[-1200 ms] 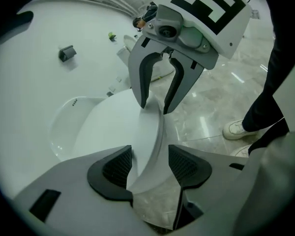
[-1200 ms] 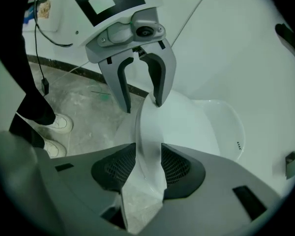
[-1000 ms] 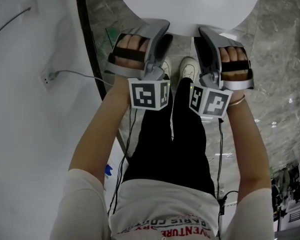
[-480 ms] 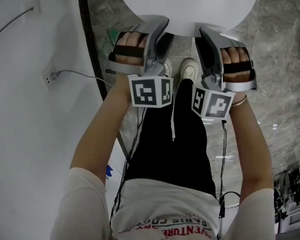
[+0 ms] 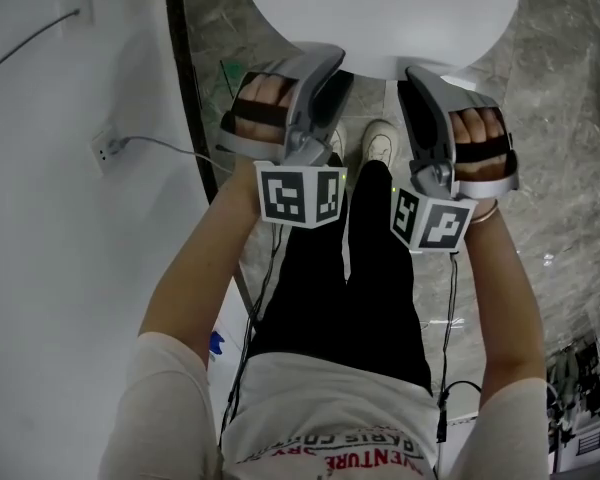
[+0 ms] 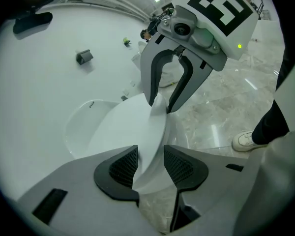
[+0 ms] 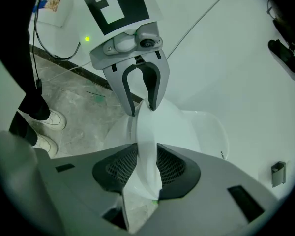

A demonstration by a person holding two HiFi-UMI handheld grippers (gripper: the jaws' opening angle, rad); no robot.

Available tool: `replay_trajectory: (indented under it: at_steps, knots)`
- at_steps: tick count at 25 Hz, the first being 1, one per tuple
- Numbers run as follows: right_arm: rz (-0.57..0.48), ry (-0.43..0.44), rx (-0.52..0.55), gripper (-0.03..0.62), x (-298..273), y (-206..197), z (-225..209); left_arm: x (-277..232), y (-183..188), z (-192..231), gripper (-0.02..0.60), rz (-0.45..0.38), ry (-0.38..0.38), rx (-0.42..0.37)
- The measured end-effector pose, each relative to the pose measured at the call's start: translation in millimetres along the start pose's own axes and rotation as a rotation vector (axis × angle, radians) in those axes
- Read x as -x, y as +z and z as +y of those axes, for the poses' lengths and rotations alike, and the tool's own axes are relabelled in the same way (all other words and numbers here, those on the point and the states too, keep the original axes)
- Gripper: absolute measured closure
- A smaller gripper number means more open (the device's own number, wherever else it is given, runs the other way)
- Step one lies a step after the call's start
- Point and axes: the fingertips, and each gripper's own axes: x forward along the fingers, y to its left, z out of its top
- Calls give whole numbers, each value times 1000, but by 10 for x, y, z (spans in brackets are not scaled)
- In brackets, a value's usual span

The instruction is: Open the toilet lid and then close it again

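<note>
Over toilet bowl point(image 6: 81, 128), left tongs point(image 6: 150, 165) and right tongs point(image 7: 147, 167), just closing, each clamp toilet lid point(image 5: 380, 13) rim.

The toilet lid point(image 5: 380, 13) sits within left gripper point(image 6: 151, 165) and right gripper point(image 7: 146, 167).

A bathroom: white toilet point(image 5: 380, 13) on grey marbled floor point(image 5: 555, 118) beside white wall point(image 5: 60, 268)

Wore white red-lettered T-shirt point(image 5: 310, 408), black trousers point(image 5: 370, 298), white shoes point(image 5: 382, 140), grey left gripper point(image 5: 330, 60) and right gripper point(image 5: 410, 74) bore black-and-white marker cubes point(image 5: 300, 195)
</note>
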Motion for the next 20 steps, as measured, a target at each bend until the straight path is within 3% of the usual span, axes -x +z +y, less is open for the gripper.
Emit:
replay_trajectory:
  at_steps: [4,12,20]
  knots:
    - [-18,-11,0,507,134,42,-102,128,94,109,410,-22,1,10]
    - [-20,60,-65,510,208,53,-235,197,165,224,409,-12,-67,61]
    - [-26,82,-39,525,260,124,-275,257,225,307,440,-43,-85,11]
